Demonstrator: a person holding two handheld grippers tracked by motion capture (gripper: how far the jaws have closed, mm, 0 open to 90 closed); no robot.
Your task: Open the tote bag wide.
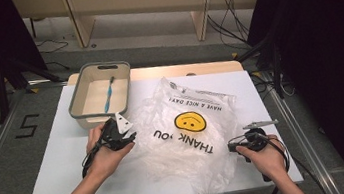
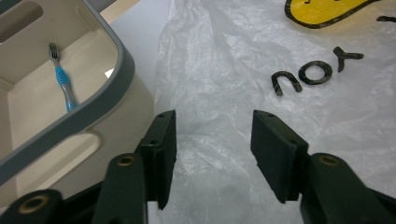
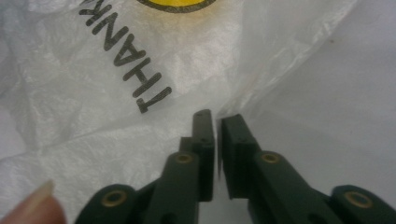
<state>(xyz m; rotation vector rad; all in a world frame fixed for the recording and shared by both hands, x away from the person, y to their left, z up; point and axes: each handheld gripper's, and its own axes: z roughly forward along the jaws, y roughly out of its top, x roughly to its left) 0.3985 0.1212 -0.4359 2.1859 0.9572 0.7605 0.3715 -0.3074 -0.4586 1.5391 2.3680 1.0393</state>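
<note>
A crumpled clear plastic bag with a yellow smiley and "THANK YOU" print lies spread over the middle of the white table. My left gripper sits at the bag's left edge, beside the bin. In the left gripper view its jaws stand wide apart above the bag with nothing between them. My right gripper rests at the bag's right edge. In the right gripper view its jaws are parted by a thin slit where the bag's edge meets their tips; whether film lies inside I cannot tell.
A beige bin with a grey rim stands at the table's far left, close to my left gripper, with a blue toothbrush lying in it. The bin's rim and the toothbrush also appear in the left gripper view.
</note>
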